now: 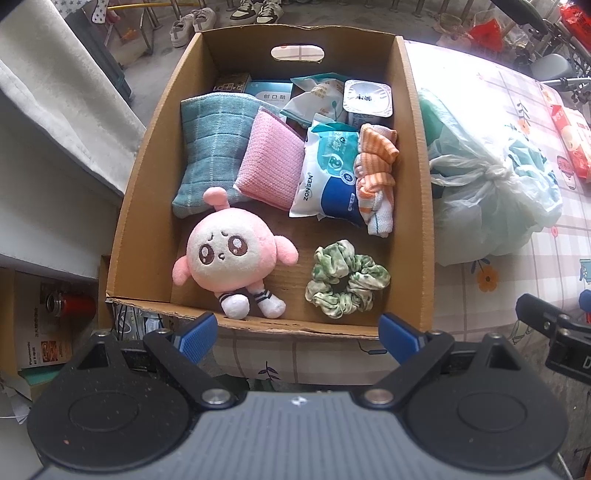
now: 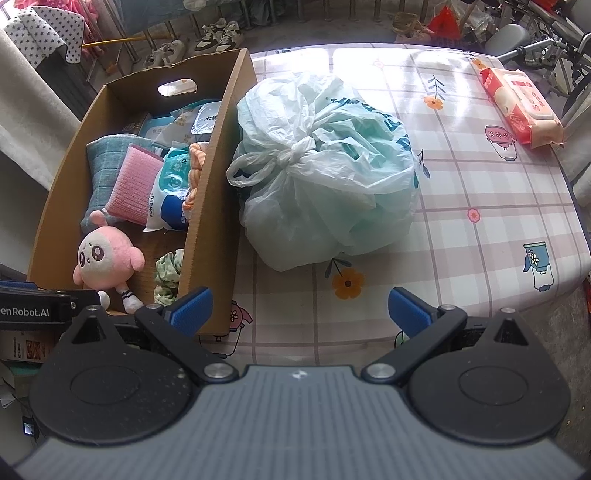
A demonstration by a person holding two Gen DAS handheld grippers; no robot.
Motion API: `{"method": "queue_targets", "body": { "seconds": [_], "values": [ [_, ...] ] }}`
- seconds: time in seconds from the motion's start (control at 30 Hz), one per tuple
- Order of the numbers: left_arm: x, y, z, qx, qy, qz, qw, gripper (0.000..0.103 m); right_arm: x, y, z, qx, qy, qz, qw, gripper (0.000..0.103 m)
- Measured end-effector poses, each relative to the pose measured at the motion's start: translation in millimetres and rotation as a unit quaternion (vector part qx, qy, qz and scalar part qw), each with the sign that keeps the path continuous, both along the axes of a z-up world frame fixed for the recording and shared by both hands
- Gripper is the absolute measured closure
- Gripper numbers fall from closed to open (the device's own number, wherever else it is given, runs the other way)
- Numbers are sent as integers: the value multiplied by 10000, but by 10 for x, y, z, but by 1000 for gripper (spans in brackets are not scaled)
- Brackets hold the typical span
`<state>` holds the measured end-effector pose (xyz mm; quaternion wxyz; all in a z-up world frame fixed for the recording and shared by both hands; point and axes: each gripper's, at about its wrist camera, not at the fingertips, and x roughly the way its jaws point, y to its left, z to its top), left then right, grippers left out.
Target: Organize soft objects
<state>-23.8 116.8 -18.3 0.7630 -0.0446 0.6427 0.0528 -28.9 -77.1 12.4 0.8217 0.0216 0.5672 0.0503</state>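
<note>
A cardboard box (image 1: 151, 133) (image 2: 218, 206) stands on the table's left side. Inside lie a pink plush doll (image 1: 229, 254) (image 2: 105, 258), a green scrunchie (image 1: 345, 284) (image 2: 168, 273), a teal cloth (image 1: 210, 147) (image 2: 105, 158), a pink sponge cloth (image 1: 271, 158) (image 2: 135, 184), a blue-white wipes packet (image 1: 328, 173) and orange striped socks (image 1: 376, 173). My left gripper (image 1: 297, 338) stands open just short of the box's near wall, holding nothing. My right gripper (image 2: 299, 308) is open over the tablecloth, in front of a knotted pale green plastic bag (image 2: 325, 166) (image 1: 491, 184).
A red tissue pack (image 2: 521, 107) lies at the table's far right on the checked tablecloth (image 2: 480, 184). Small boxes and packets (image 1: 321, 96) fill the back of the box. A white couch (image 1: 44, 110) stands left. Shoes (image 2: 218, 35) and clutter lie beyond the table.
</note>
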Motion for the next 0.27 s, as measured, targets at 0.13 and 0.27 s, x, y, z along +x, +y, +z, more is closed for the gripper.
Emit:
{"method": "queue_targets", "body": {
  "seconds": [0.13, 0.27],
  "values": [
    [-4, 0, -5, -2, 10, -5, 10000, 8, 3, -3, -5, -1, -6, -13, 10000, 1],
    [-15, -2, -11, 2, 21, -8, 10000, 8, 8, -8, -12, 6, 2, -29, 10000, 1]
  ]
}}
